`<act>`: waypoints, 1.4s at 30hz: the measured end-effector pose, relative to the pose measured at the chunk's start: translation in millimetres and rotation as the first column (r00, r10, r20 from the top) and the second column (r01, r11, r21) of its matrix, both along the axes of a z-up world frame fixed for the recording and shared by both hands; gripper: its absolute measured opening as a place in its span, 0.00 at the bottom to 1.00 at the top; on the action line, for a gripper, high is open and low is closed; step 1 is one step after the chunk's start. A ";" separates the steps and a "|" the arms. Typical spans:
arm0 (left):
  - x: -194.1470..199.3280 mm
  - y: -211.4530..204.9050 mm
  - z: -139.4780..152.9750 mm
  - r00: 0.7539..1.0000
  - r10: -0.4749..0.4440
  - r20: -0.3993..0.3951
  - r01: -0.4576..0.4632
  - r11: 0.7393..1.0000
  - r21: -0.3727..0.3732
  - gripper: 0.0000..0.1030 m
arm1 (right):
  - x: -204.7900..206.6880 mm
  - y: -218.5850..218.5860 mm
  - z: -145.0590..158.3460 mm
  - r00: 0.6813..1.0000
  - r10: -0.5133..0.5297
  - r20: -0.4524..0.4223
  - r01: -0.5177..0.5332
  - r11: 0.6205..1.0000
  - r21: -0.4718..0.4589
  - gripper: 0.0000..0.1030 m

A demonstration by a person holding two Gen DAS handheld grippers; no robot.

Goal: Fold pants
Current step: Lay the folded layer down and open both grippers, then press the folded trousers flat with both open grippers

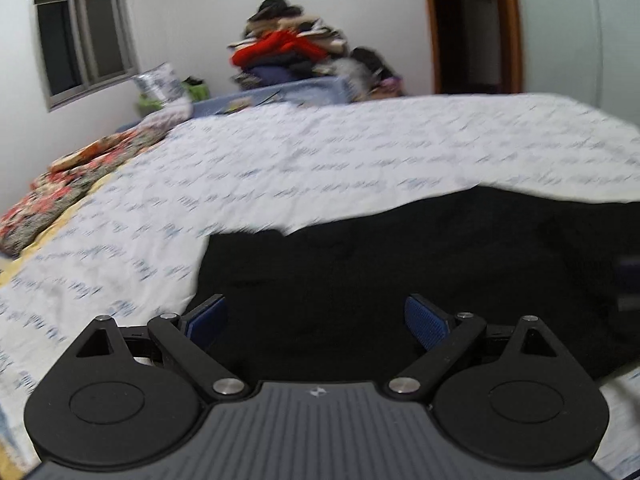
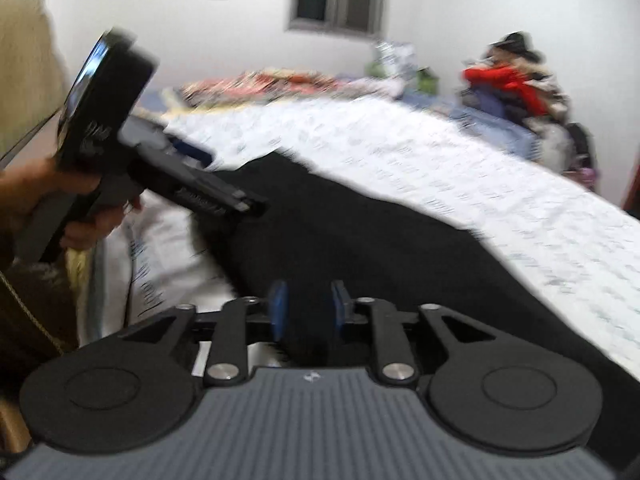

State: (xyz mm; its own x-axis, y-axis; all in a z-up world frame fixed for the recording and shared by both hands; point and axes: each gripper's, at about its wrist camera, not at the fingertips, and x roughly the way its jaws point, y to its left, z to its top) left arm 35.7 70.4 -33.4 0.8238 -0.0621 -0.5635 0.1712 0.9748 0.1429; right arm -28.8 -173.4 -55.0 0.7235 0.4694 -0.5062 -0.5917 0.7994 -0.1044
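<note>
Black pants lie spread on a white patterned bedsheet. My left gripper is open, its blue pads wide apart, low over the near edge of the pants. In the right wrist view the pants run across the bed. My right gripper has its blue pads close together with black pants fabric between them. The left gripper, held by a hand, shows at the left, over the far end of the pants. Both views are blurred.
A heap of clothes with a red garment sits at the far side of the bed. A floral quilt lies at the left. A window and a doorway are in the back walls.
</note>
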 end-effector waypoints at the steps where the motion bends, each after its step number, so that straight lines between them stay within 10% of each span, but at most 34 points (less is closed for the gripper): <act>1: 0.8 -6.8 0.9 1.000 -0.021 0.001 0.021 1.000 -0.009 0.93 | 0.4 -8.4 4.1 0.999 -0.052 0.017 0.051 0.999 0.001 0.21; 7: 6.3 -44.6 -26.1 0.993 -0.056 -0.100 0.065 0.994 0.087 0.93 | 9.1 -69.2 -2.1 0.946 -0.325 -0.020 0.324 0.946 -0.010 0.28; 12: -2.9 -44.7 -19.5 0.995 -0.050 -0.086 0.058 0.994 0.098 0.93 | -5.1 -85.1 -27.1 0.938 -0.330 -0.103 0.325 0.943 -0.063 0.28; 21: 12.2 -99.0 12.0 0.961 -0.268 -0.074 0.254 0.955 -0.154 0.93 | -13.1 -146.8 -8.8 0.854 -0.519 -0.027 0.520 0.854 0.030 0.34; 31: 8.0 -178.6 -27.4 0.921 -0.377 -0.104 0.385 0.920 0.073 0.93 | 2.0 -182.1 -30.3 0.828 -0.552 -0.101 0.556 0.831 0.009 0.35; 42: 29.2 -190.9 0.4 0.890 -0.445 -0.104 0.445 0.895 -0.025 0.93 | 34.0 -184.7 -12.5 0.829 -0.558 -0.028 0.558 0.830 -0.021 0.36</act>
